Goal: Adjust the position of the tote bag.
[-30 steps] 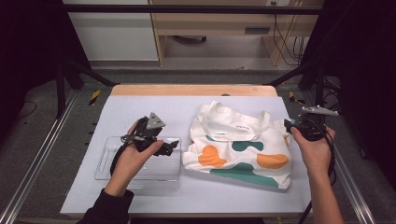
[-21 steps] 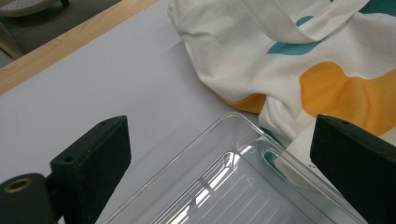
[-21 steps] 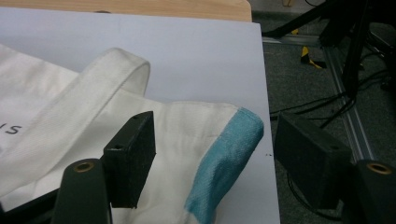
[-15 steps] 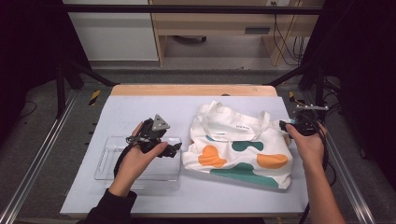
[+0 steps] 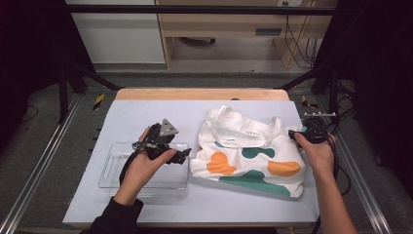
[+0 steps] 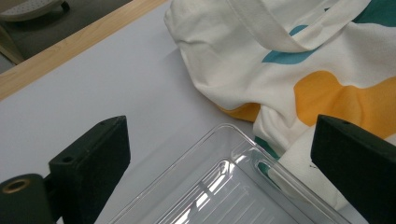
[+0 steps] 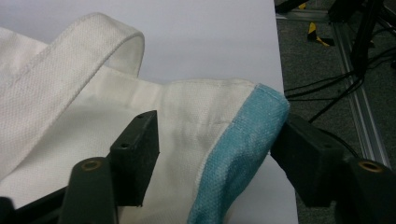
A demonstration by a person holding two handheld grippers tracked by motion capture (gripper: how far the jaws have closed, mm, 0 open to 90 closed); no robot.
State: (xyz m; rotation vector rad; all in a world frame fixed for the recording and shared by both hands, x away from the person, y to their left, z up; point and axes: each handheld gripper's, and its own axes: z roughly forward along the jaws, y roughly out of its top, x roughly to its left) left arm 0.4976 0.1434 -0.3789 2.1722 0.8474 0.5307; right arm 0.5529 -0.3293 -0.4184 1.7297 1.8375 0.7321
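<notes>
Canvas tote bag [image 5: 248, 153], cream with orange and green blobs, lying flat on the right half of the desk [image 5: 146, 109], its two handles toward the far edge, its right side reaching the desk's right edge. Right gripper [image 5: 296, 135] at the bag's upper right corner; in the right gripper view, right gripper [image 7: 215, 140] with jaws spread, the bag's [image 7: 93, 140] teal-edged corner [image 7: 243, 140] lying between them, seemingly touching the right jaw, a gap left at the other, not clenched on the cloth. Left gripper [image 5: 179, 156] above the near right part of a clear plastic tray [image 5: 117, 168], just left of the bag's left edge, apart from the cloth; in the left gripper view, left gripper [image 6: 219, 154] released, jaws wide apart, tray [image 6: 224, 186] corner below and bag [image 6: 299, 74] folds beyond, bag edge resting against the tray rim. Compared with a second ago: right gripper closer in, from just off the bag's right corner to straddling it; left gripper lower and nearer the bag's side of the tray; bag and tray unmoved. Small dark print on the bag's upper panel [image 5: 251, 132], too small to read.
</notes>
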